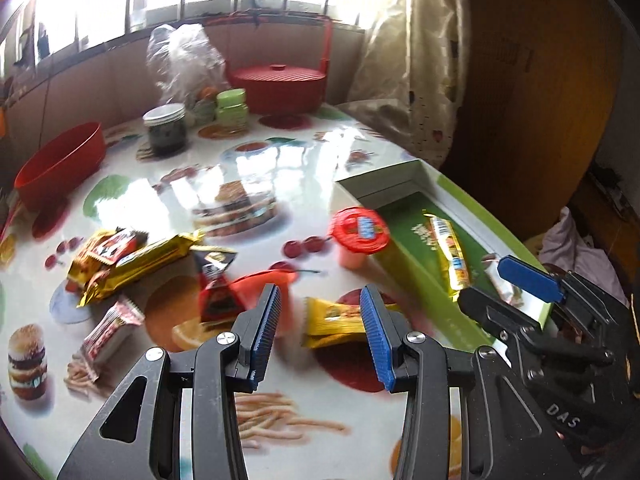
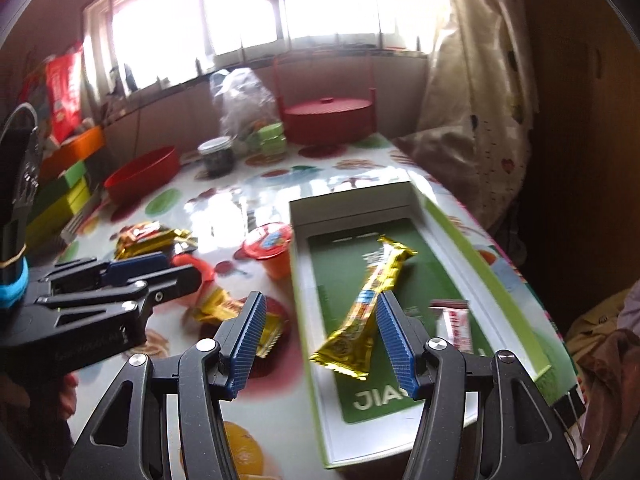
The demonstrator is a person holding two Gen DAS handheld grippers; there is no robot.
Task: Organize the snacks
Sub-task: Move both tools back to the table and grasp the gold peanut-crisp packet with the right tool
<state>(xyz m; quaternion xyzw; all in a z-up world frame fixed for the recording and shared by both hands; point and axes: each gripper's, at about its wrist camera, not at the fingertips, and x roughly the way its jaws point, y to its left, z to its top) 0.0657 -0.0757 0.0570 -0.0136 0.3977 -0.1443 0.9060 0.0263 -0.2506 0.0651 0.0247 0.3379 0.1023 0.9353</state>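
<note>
Snacks (image 1: 132,264) lie scattered; box (image 2: 452,216) collects them (two inside); left gripper (image 1: 320,336) and right gripper (image 2: 320,340) gape empty.

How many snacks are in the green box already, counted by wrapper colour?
yellow wrapper: 1
white and red wrapper: 1
Total: 2
</note>
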